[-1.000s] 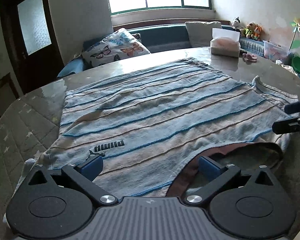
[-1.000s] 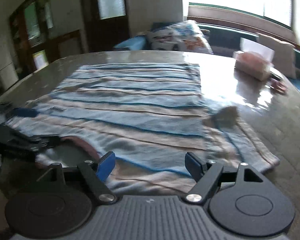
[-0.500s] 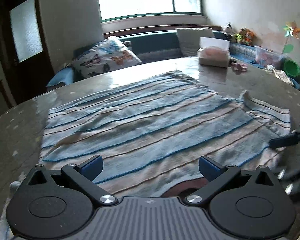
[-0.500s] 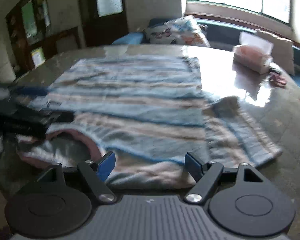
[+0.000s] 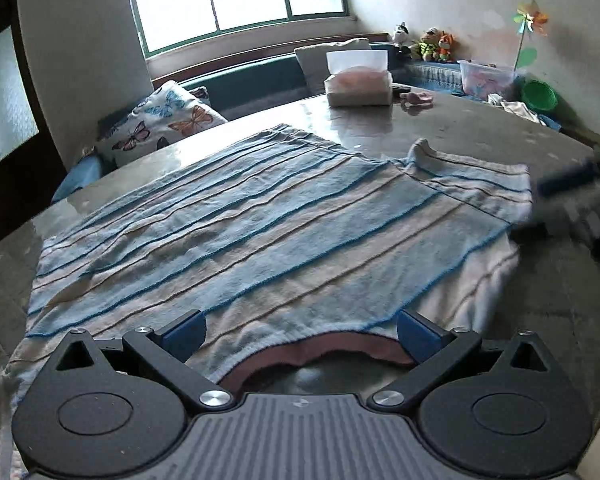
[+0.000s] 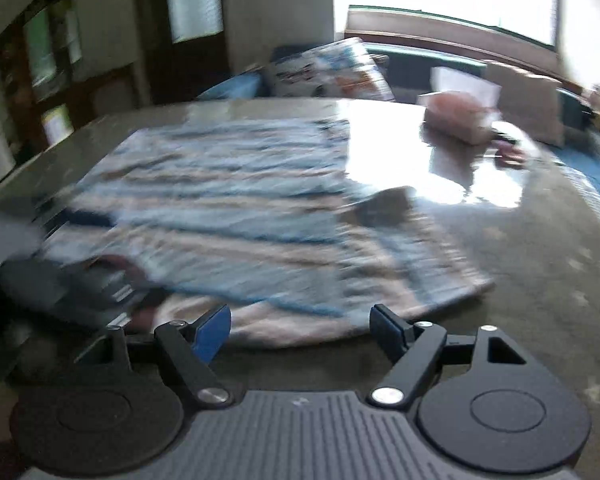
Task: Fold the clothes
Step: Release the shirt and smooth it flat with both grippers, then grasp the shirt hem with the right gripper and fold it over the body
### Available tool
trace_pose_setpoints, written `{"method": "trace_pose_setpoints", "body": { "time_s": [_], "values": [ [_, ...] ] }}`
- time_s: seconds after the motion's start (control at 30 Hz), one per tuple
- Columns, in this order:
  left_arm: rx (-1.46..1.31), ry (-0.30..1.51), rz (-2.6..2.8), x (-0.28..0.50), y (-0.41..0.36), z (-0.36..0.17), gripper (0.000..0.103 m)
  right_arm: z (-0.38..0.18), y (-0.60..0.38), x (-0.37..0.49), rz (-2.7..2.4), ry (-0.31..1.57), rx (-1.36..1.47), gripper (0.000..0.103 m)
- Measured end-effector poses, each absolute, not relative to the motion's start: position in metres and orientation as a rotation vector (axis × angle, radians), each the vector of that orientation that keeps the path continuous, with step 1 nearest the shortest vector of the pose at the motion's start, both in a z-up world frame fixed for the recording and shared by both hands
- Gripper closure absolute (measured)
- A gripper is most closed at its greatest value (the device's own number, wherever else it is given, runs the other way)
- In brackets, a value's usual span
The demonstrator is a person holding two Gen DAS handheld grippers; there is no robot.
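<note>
A blue, white and beige striped shirt (image 5: 260, 224) lies spread flat on the round table (image 5: 480, 132), its brown neckline (image 5: 312, 350) nearest me. My left gripper (image 5: 300, 332) is open, its jaws either side of the neckline, just above the cloth. My right gripper (image 6: 300, 326) is open at the shirt's near hem (image 6: 284, 328) by the short sleeve (image 6: 440, 272). The right wrist view is blurred. The right gripper shows blurred at the right edge of the left wrist view (image 5: 572, 200); the left gripper shows at the left of the right wrist view (image 6: 60, 284).
A tissue box (image 5: 358, 84) and a small pink item (image 5: 416, 99) sit at the table's far side. Behind are a bench with a butterfly pillow (image 5: 168, 124), stuffed toys (image 5: 432, 42), a plastic bin (image 5: 486, 78) and a green bowl (image 5: 538, 94).
Both grippers have drawn back toward the shirt's near edge. The left gripper has shifted right to face the neckline. The right gripper is moving, so its view is smeared.
</note>
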State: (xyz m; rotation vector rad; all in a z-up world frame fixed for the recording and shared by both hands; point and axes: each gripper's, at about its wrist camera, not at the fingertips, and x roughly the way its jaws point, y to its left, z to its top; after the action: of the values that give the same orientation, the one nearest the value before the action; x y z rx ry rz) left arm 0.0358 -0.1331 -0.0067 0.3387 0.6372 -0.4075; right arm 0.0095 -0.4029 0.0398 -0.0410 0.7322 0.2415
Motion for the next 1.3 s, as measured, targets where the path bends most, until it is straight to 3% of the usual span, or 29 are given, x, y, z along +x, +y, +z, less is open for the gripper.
{"method": "trace_pose_setpoints", "body": {
  "time_s": [0.23,0.53,0.6,0.7,0.8,1.3],
  "values": [
    [0.358,0.635,-0.399,0.024,-0.131,-0.006,0.000,0.033,-0.446,0.042,0.064,0.709,0.020,0.034],
    [0.311,0.629,-0.372,0.028,-0.126,0.004,0.000,0.013,-0.474,0.058,-0.061,0.732,0.098,0.053],
    [0.305,0.640,-0.358,0.030,-0.125,0.003,0.000,0.012,-0.473,0.057,-0.071,0.721,0.098,0.072],
    [0.291,0.654,-0.345,0.030,-0.122,0.001,0.000,0.012,-0.476,0.058,-0.080,0.712,0.116,0.092],
    [0.281,0.660,-0.331,0.029,-0.117,0.001,0.000,0.019,-0.477,0.056,-0.068,0.693,0.150,0.096],
    [0.184,0.668,-0.213,0.023,-0.069,0.004,0.000,0.089,-0.383,0.029,0.301,0.561,0.082,0.098]
  ]
}}
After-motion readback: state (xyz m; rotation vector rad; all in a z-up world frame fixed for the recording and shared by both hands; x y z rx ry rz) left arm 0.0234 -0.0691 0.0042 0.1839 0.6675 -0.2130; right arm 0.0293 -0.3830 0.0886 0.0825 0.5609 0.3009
